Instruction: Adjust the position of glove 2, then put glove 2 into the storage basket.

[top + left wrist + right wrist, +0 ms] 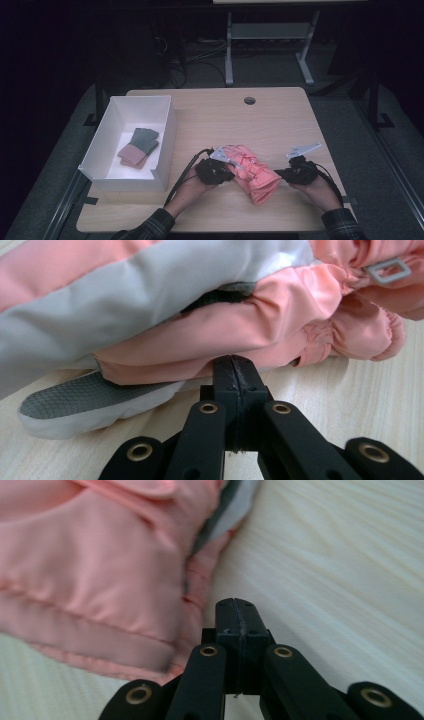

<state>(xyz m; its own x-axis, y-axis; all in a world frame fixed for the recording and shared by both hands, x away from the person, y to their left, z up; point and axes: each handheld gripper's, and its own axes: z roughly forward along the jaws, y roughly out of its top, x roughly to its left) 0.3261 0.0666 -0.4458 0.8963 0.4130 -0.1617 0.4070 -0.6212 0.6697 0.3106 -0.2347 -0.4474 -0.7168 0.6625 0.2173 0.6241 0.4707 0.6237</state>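
A padded salmon-pink ski glove with grey and white panels (252, 172) is laid on the pale wooden worktop (280, 125), toward six o'clock from the worktop's middle. The left claw (222, 172) is seen at the glove's nine o'clock side, jaws pressed together with nothing between them, their tips just against the pink fabric (225, 335) in the left gripper view. The right claw (282, 175) is held at the glove's three o'clock side, jaws likewise closed and empty, just beside the cuff (100, 580). At nine o'clock on the worktop a white rectangular open box (165, 145) is placed; a folded pair of grey-green and dusty-pink knitted items (139, 147) is lying inside it. A round cable hole (249, 100) is cut at twelve o'clock.
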